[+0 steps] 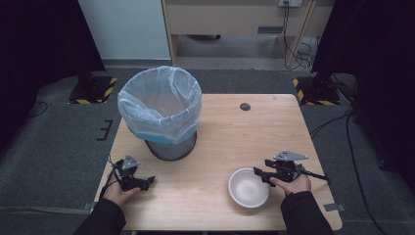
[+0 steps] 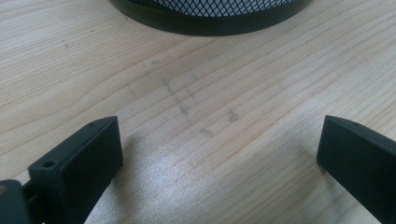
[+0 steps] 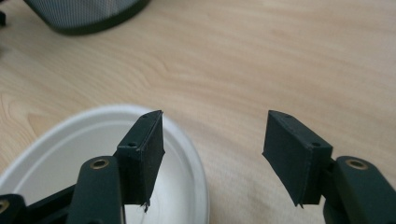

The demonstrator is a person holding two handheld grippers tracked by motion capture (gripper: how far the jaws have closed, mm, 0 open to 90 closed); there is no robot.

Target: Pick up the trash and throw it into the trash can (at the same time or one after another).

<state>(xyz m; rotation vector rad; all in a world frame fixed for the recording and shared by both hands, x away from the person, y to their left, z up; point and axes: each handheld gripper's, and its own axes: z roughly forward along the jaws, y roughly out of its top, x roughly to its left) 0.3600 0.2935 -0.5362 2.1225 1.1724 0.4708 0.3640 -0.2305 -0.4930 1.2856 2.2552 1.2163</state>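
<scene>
White bowl (image 1: 248, 187) sits on the tabletop (image 1: 220, 142) near the near edge, right of centre. Round, so no long axis to speak of; plain white, shallow, looks empty, upright on its base. Smooth, thin rim, probably a light paper or plastic thing.

Right tongs (image 1: 268, 174) are at the bowl's right-hand rim, pointing toward the left edge of the tabletop. In the right gripper view the right tongs (image 3: 212, 154) stand wide apart, holding nothing: one jaw hangs over the inside of the bowl (image 3: 65, 158), the other over bare wood outside it, so the rim lies between them. Whether either jaw touches the rim I cannot tell. The bowl lies just left of and below the tongs' tips. My guess is a closing pinch on that rim is all the next move needs.

Left tongs (image 1: 147, 181) are well apart from the bowl, near the near-left corner, pointing right. In the left gripper view the left tongs (image 2: 219, 154) gape wide over bare wood, empty. The right hand is clearly the nearer one.

Farther back, toward the far-left part of the tabletop, stands a mesh waste bin (image 1: 162, 113) lined with a pale plastic bag, mouth open. A likely destination, I'd judge.
</scene>
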